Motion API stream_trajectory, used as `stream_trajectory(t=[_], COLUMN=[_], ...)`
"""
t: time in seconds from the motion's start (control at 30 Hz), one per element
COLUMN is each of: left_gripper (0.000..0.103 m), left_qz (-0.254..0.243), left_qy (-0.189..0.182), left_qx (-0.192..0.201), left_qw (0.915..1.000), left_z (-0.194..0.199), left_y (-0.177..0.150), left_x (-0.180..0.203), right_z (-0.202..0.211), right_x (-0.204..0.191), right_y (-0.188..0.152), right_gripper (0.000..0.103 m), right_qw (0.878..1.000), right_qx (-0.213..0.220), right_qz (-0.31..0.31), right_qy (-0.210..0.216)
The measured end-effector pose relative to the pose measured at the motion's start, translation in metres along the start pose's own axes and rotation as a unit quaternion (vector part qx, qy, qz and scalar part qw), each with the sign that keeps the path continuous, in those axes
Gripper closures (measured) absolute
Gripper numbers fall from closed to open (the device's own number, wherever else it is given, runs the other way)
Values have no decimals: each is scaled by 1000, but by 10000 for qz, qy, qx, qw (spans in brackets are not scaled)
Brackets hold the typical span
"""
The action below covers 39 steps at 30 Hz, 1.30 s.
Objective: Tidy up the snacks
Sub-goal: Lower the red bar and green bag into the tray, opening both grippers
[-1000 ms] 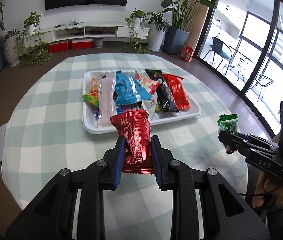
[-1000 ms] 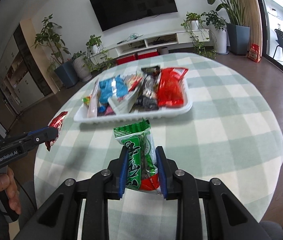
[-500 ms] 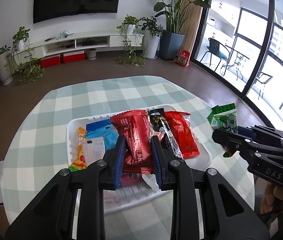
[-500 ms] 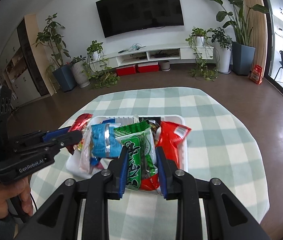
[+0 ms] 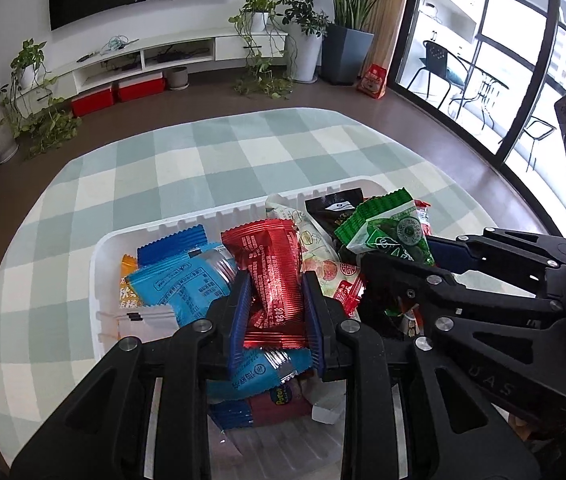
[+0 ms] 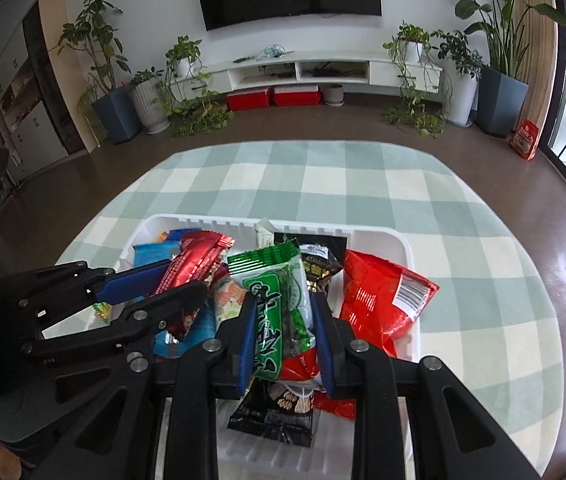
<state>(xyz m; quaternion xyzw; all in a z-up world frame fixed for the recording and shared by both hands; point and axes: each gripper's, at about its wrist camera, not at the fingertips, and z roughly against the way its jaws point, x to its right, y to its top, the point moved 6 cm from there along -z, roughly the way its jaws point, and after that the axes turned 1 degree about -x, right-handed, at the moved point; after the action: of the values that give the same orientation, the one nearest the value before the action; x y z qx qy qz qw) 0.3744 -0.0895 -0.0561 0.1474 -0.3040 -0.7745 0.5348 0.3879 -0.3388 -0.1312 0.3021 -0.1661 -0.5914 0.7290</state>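
Observation:
My left gripper (image 5: pixel 277 316) is shut on a red snack packet (image 5: pixel 273 272) and holds it over the white tray (image 5: pixel 99 256). My right gripper (image 6: pixel 283 322) is shut on a green snack packet (image 6: pixel 279 300) and holds it over the same tray (image 6: pixel 403 244). The two grippers are side by side. The right gripper (image 5: pixel 393 264) with the green packet (image 5: pixel 387 230) shows in the left wrist view. The left gripper (image 6: pixel 163 284) with the red packet (image 6: pixel 195 260) shows in the right wrist view. The tray holds several packets: blue (image 5: pixel 179 284), black (image 6: pixel 319 260), large red (image 6: pixel 379 300).
The tray sits on a round table with a green-and-white checked cloth (image 5: pixel 211 156). Beyond the table are brown floor, a white TV bench (image 6: pixel 303 68), potted plants and glass doors (image 5: pixel 503 60) at the right.
Both grippers have moved forward and down with their packets, from above the table's near side to low over the tray, and have come closer together.

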Motion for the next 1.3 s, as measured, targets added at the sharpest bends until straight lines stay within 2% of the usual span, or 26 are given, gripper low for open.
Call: stream_trajectory(t=[0.2,0.43,0.9,1.07,1.3], left_gripper=[79,79,75,75,75], left_qz=[78,142,200,251,246], left_qy=[-89,-178,-63,-19,36], left_qx=[-65,-20,94,123,217], left_qw=[9999,9997,9997,9996,9995], left_z=[-19,-25,-15,-10,-2], left_y=[-7,-9,-9,-9,-8], left_x=[-1,-4,-2,-5,-3], right_z=[-15,-19,-13,-8,2], right_x=[8,10,10,10,14], right_y=[-7,-11,-7,-7,-4], right_gripper=[75,74,69,64,49], right_qw=[9999,10000,9999,10000,9999], right_qx=[-85,-61,-107,-71,114], right_qz=[1,-42,-15,-6,-25], right_qy=[-67,64,10,27,-48])
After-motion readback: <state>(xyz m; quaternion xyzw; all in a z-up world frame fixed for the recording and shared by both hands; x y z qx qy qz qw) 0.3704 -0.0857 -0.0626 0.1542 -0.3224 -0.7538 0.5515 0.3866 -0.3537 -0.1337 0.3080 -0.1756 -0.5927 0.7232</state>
